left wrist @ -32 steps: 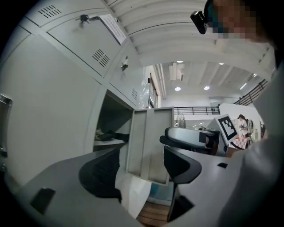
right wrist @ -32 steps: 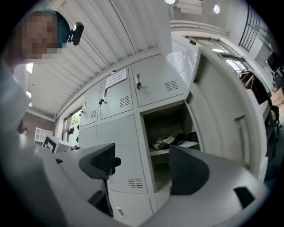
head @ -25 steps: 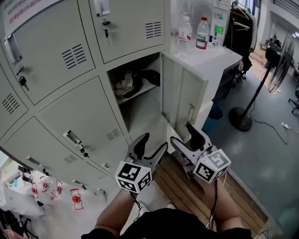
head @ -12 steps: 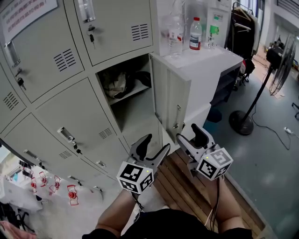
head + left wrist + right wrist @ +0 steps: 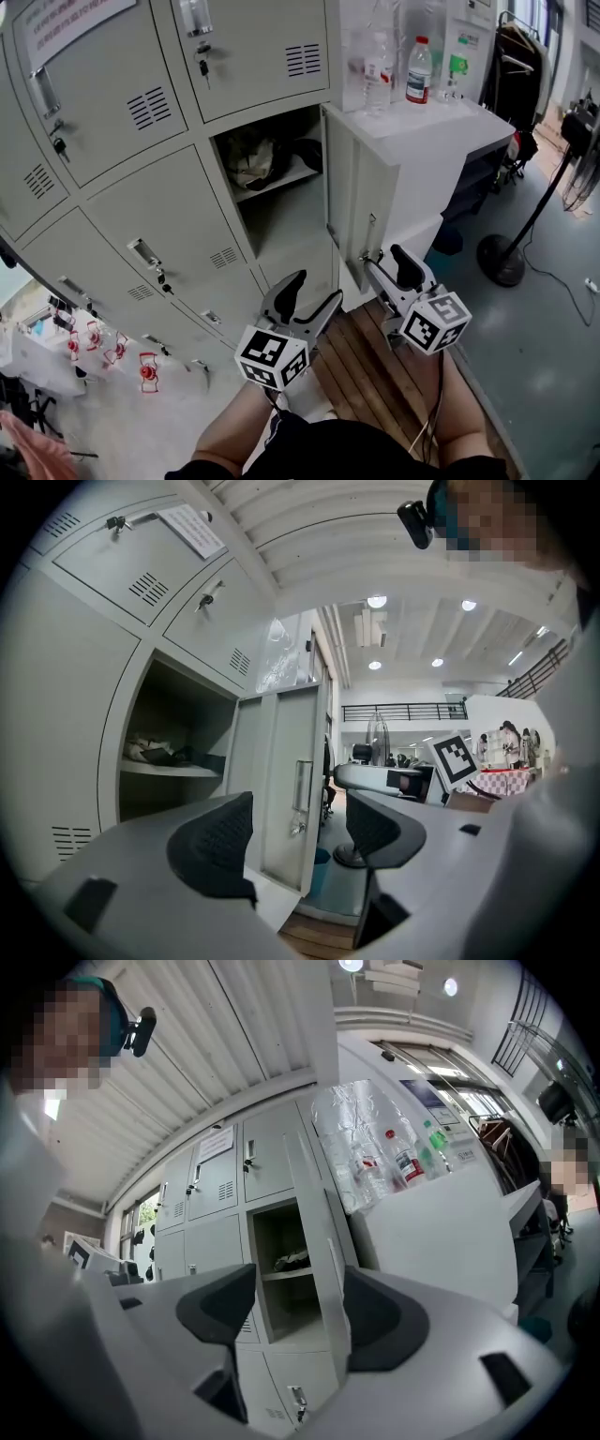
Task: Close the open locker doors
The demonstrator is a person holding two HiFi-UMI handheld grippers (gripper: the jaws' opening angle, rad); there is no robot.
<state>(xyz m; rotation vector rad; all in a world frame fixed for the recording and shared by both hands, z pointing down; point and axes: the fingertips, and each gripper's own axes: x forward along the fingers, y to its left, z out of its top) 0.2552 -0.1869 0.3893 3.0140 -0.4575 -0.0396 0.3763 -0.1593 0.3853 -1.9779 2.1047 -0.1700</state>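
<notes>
One grey locker door (image 5: 361, 202) stands swung open beside its compartment (image 5: 281, 211), where crumpled clothes (image 5: 258, 159) lie on a shelf. My right gripper (image 5: 384, 258) is at the door's lower free edge, near its latch. In the right gripper view the door's edge (image 5: 323, 1232) runs between the jaws of the right gripper (image 5: 298, 1312); they are closing and a gap still shows on the left side. My left gripper (image 5: 314, 289) hangs open and empty below the compartment. In the left gripper view the door (image 5: 291, 780) stands beyond the left gripper (image 5: 298, 827).
The other locker doors (image 5: 178, 225) are shut, some with keys in them. A white cabinet (image 5: 441, 131) with bottles (image 5: 419, 70) stands right behind the open door. A wooden pallet (image 5: 361, 370) lies underfoot. A fan stand (image 5: 506, 258) is on the floor to the right.
My right gripper has risen and moved forward to the door's lower edge, and its jaws have narrowed a little. The left gripper has barely moved.
</notes>
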